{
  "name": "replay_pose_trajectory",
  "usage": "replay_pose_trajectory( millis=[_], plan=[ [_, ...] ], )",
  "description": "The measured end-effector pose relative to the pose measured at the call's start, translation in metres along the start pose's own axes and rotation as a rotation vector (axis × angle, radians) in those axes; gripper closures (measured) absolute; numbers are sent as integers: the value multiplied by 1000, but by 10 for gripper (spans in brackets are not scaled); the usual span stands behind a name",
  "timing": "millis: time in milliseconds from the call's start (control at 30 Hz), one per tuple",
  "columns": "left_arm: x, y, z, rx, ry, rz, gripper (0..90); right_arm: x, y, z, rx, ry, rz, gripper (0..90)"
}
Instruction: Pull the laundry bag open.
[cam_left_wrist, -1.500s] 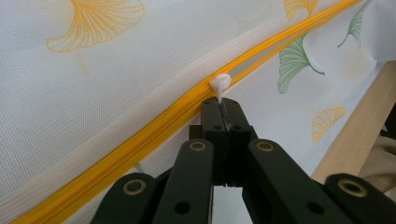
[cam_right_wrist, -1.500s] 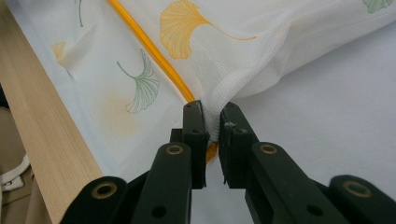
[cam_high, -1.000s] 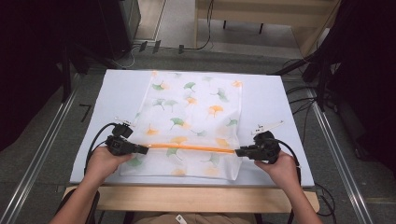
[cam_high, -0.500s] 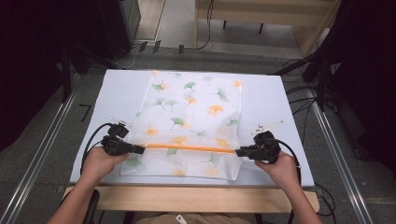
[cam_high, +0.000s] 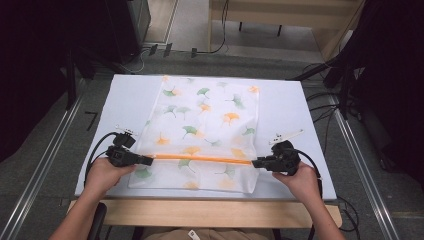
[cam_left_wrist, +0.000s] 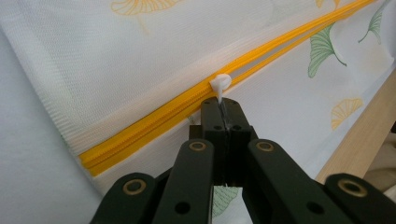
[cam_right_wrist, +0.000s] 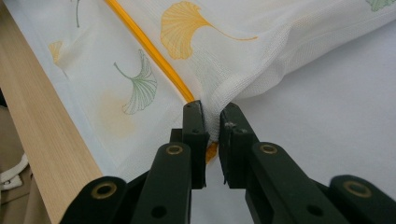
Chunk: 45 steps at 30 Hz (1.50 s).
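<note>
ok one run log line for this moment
left gripper shut on zipper pull | right gripper shut on mesh bag edge | zipper mostly closed

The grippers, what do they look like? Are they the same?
Yes, they match. The left gripper and right gripper are both black, with flat linked arms joined by brass-coloured rivets and blocky black fingers. A black cable loops from each, and each carries a small pale plate on top. The person's forearms are bare, with no sleeves.
</note>
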<state>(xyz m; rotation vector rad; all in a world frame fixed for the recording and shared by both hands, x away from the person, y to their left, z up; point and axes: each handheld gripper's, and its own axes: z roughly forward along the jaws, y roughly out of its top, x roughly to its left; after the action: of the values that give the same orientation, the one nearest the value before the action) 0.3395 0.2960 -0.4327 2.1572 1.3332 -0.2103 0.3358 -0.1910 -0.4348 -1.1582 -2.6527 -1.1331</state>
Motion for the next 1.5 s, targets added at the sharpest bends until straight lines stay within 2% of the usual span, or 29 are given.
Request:
replay_pose_trajectory(
  millis=[267, 867, 1067, 1233, 1367, 1500],
  plan=[
    [4, -3, -2, -2, 12, -9, 900, 0, 0, 1, 4, -2, 2, 840],
    [7, -5, -5, -3, 5, -9, 900, -2, 0, 1, 4, -4, 1, 839],
    [9, -6, -7, -7, 14, -20, 900, -2, 0, 1, 4, -4, 2, 838],
    [12, -8, -10, -16, 7, -25, 900, -2, -1, 1, 3, -5, 2, 838],
    [13, -9, -10, -4, 28, -21, 900, -2, -1, 1, 5, -6, 3, 838],
    [14, -10, -11, -11, 24, -29, 900, -2, -1, 1, 6, -6, 3, 837]
  ],
)
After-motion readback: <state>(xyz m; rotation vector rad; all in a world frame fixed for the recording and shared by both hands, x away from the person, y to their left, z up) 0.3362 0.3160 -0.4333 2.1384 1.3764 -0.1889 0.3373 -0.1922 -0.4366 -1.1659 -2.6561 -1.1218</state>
